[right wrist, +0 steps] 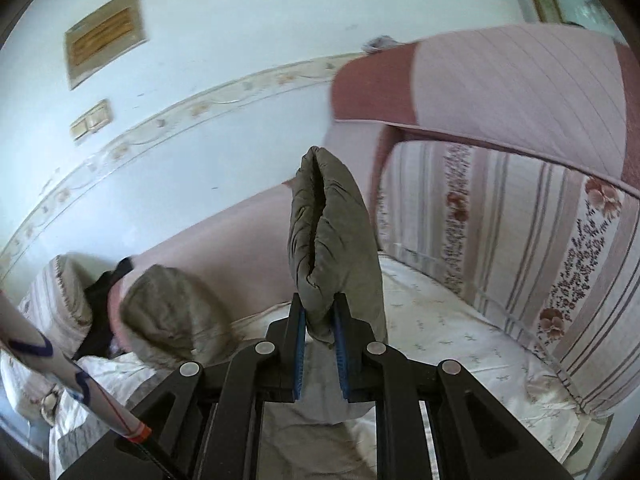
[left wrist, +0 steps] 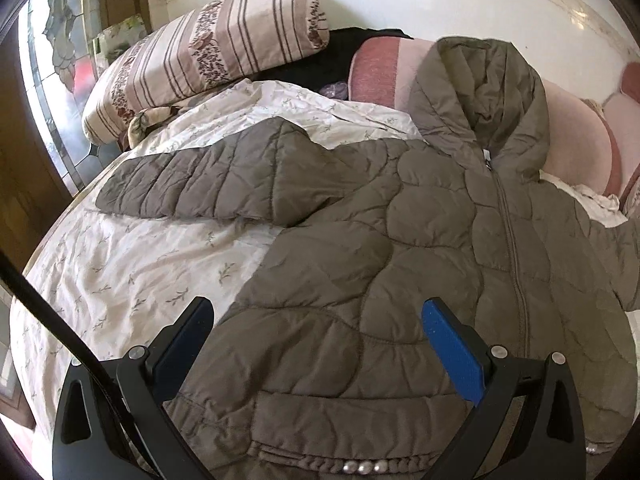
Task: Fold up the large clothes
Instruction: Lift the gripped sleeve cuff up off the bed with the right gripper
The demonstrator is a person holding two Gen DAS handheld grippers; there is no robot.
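An olive quilted hooded jacket (left wrist: 400, 248) lies zipped and front-up on the bed, hood toward the headboard, one sleeve (left wrist: 192, 180) stretched out to the left. My left gripper (left wrist: 320, 312) hovers open above the jacket's lower hem, its fingers (left wrist: 452, 344) wide apart and nothing between them. In the right wrist view my right gripper (right wrist: 320, 312) is shut on the end of the jacket's other sleeve (right wrist: 332, 240), which stands up lifted above the bed. The hood (right wrist: 168, 312) shows low at the left of that view.
A white floral bedsheet (left wrist: 120, 264) covers the bed. A striped floral pillow (left wrist: 208, 52) and a dark garment (left wrist: 332, 60) lie at the head. The pink padded headboard (left wrist: 576, 144) and another striped pillow (right wrist: 540, 260) stand close by. A wall (right wrist: 200, 60) lies behind.
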